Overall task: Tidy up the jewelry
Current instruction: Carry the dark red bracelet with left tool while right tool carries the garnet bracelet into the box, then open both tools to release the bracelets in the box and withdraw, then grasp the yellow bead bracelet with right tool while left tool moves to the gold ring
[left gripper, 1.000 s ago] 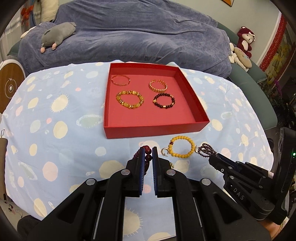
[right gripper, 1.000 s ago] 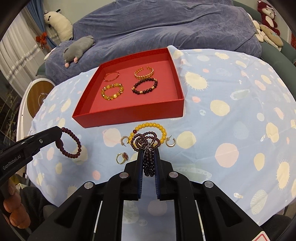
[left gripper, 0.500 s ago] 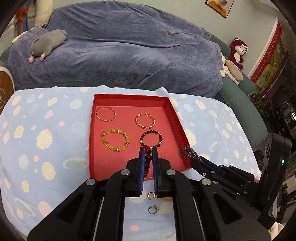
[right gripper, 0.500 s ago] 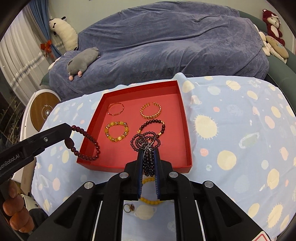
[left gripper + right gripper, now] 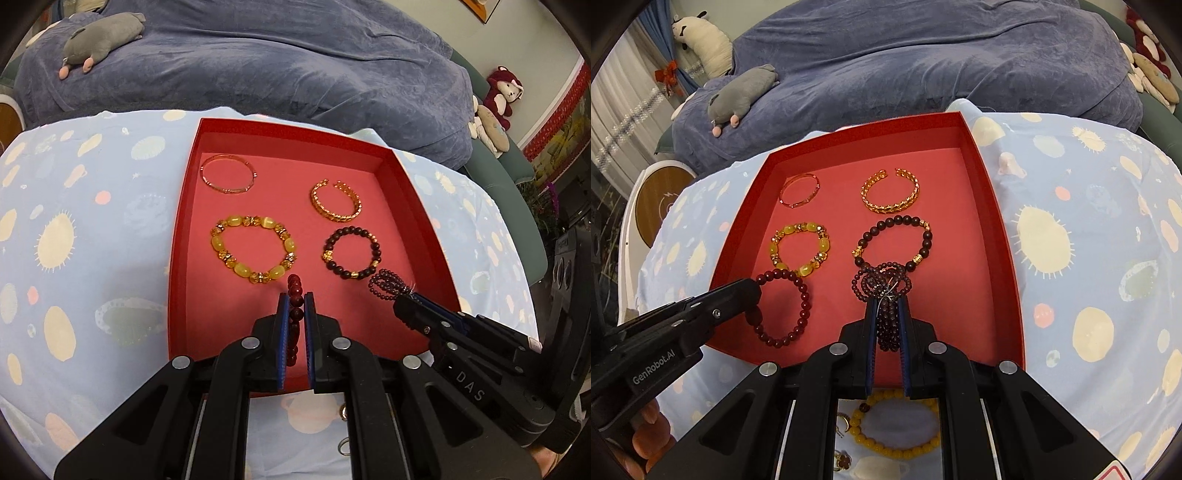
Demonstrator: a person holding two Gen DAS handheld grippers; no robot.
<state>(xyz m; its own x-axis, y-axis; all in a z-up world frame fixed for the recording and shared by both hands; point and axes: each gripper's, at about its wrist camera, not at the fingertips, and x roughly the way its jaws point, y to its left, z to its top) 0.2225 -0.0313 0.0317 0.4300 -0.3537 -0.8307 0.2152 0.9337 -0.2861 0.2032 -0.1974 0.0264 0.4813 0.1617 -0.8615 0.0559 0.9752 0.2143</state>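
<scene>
The left gripper [image 5: 295, 295] is clamped on a red bracelet [image 5: 783, 306] of round glossy beads, which hangs in a loop over the near left of the red tray [image 5: 177, 258]. The right gripper [image 5: 886, 301] is closed on a coiled strand [image 5: 882, 286] of small dark purple beads, bunched in loops over the tray's near middle. Its black side reads "DAS"; the left gripper's reads "GenRobot.AI".

Behind the right fingers, on the tablecloth [image 5: 1071, 221], lie a yellow bracelet [image 5: 897, 443] and small rings [image 5: 844, 461].

Just beyond the fingers, on the tray's matte floor, lie a faceted amber bracelet [image 5: 253, 253] and a dark bracelet [image 5: 351, 253] with gold spacers. Farther on are a thin bangle [image 5: 228, 179] and an open gold cuff [image 5: 336, 201] with a chain-like texture.

The cloth is pale blue with cream suns and spots. Past it a blue throw [image 5: 277, 55] covers a sofa, with a grey plush [image 5: 99, 37] on it.
</scene>
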